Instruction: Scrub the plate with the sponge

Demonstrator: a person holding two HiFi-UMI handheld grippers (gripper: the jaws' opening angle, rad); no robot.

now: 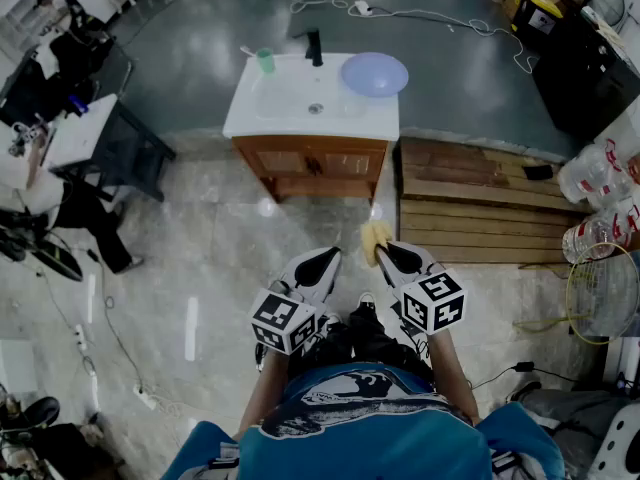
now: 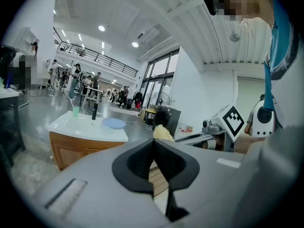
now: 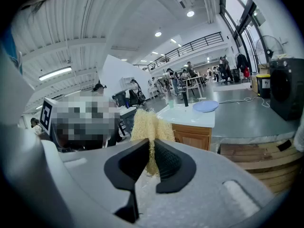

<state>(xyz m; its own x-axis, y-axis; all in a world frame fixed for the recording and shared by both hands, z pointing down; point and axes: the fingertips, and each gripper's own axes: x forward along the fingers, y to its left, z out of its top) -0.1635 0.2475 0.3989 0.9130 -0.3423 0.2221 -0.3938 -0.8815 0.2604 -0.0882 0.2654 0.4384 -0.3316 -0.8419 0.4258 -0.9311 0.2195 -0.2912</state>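
A pale blue plate (image 1: 374, 73) lies on the right end of the white sink counter (image 1: 290, 108), far ahead of me; it also shows in the left gripper view (image 2: 114, 123) and the right gripper view (image 3: 205, 106). My right gripper (image 1: 385, 251) (image 3: 152, 146) is shut on a yellow fibrous sponge (image 1: 375, 236) (image 3: 148, 126), which sticks up out of its jaws. The left gripper (image 1: 325, 257) (image 2: 153, 144) hangs beside it, shut with nothing between its pads. Both are held in front of my body, well short of the counter. From the left gripper view the sponge (image 2: 163, 133) peeks above the jaws.
A green cup (image 1: 265, 60) and a black faucet (image 1: 315, 46) stand at the counter's back edge above the wooden cabinet (image 1: 312, 166). A wooden pallet (image 1: 470, 203) lies right of the cabinet. A dark table (image 1: 105, 143) is at left, water bottles (image 1: 600, 193) at right, cables on the floor.
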